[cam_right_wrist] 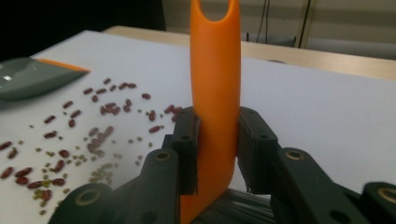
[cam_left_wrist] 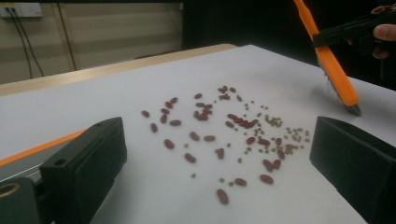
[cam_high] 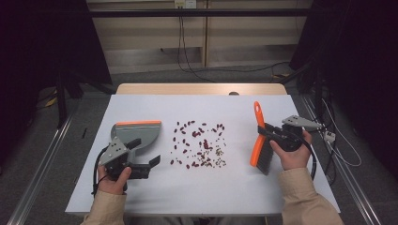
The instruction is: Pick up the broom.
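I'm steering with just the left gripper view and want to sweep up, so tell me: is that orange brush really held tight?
Observer: Yes. In the right gripper view the right gripper has its jaws shut on the brush, on its handle.
Operator: Where's the dustpan? I just see an orange strip.
Observer: The high view shows the whole grey dustpan lying on the table left of the beans, with its orange edge on the far side.
Operator: Could we hang the brush up afterwards?
Observer: Probably. In the right gripper view the handle ends in a hole.
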`<state>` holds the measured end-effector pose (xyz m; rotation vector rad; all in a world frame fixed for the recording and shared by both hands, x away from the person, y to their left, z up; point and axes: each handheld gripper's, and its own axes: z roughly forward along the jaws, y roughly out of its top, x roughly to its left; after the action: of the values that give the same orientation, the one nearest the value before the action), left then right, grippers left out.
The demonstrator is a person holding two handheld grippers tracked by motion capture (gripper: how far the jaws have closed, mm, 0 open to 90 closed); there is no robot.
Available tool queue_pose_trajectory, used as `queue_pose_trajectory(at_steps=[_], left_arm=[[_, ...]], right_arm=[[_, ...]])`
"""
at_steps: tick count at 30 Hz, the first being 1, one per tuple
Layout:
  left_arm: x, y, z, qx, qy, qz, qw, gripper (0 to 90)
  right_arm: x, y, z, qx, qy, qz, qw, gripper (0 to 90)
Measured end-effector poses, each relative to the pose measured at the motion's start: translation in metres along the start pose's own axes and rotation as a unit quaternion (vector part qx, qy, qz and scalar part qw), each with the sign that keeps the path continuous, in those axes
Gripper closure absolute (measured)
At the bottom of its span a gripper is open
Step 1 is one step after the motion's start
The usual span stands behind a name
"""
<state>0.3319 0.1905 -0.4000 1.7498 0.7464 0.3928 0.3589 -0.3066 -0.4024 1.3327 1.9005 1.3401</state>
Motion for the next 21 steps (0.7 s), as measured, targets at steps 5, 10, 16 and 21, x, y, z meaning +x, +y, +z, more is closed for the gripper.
queue_pose_trajectory(at_steps=[5,10,16,21], left_arm=[[-0.013,0.007,0.009,-0.004,-0.015,-0.002,0.9999,3.6],[-0.025,0.014,0.024,-0.001,-0.035,-0.001,0.9994,3.6],[-0.044,0.022,0.059,0.017,-0.075,-0.011,0.9970,3.5],[-0.065,0.029,0.098,0.030,-0.113,-0.002,0.9931,6.5]], right_arm=[[0.000,0.000,-0.010,-0.034,0.013,0.009,0.9993,70.9],[0.004,0.004,-0.013,-0.060,0.027,0.013,0.9978,70.9],[0.018,0.016,-0.008,-0.074,0.052,0.013,0.9959,71.0],[0.037,0.030,0.002,-0.085,0.077,0.005,0.9933,71.0]])
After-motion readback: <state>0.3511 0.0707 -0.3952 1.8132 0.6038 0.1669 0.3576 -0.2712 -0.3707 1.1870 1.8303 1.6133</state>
